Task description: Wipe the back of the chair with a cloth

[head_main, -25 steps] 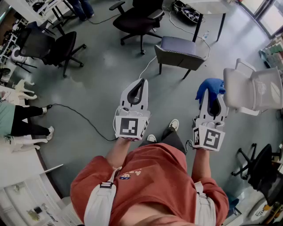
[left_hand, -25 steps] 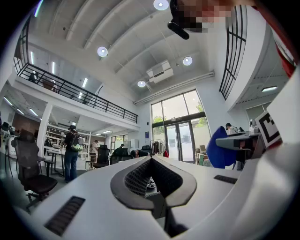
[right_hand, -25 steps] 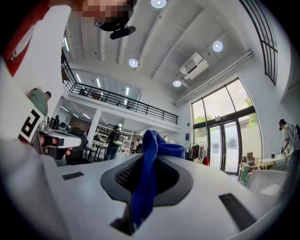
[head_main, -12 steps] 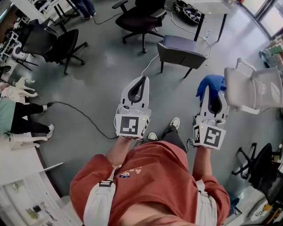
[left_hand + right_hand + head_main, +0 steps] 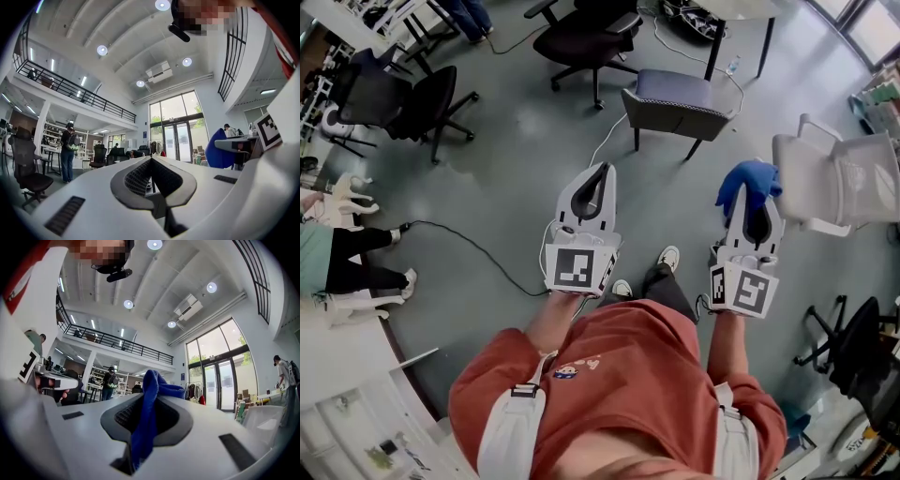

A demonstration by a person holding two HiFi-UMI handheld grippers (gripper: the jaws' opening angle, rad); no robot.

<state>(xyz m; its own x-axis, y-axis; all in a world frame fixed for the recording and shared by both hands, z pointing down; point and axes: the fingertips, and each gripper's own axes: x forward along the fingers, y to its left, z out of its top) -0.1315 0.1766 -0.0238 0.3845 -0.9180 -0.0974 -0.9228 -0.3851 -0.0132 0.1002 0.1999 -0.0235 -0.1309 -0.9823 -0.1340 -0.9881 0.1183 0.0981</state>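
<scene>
Basically nothing has moved in the last second. Both grippers hold the same pose in front of the person, and only the head view has swung a little, so the chairs slide slightly in frame. The right gripper (image 5: 753,204) stays clamped on the blue cloth (image 5: 748,180), which bunches past its tips and hangs down between the jaws. The left gripper (image 5: 600,173) is closed on nothing, tips meeting. The white chair (image 5: 839,183) sits just right of the right gripper, with the cloth close beside its near edge; whether they touch can't be told. The grey chair (image 5: 675,98) is well ahead of both grippers. The cloth looks secured and wiping not yet started (the white chair is probably the target, being nearest). The next move would need the cloth brought onto a backrest.
</scene>
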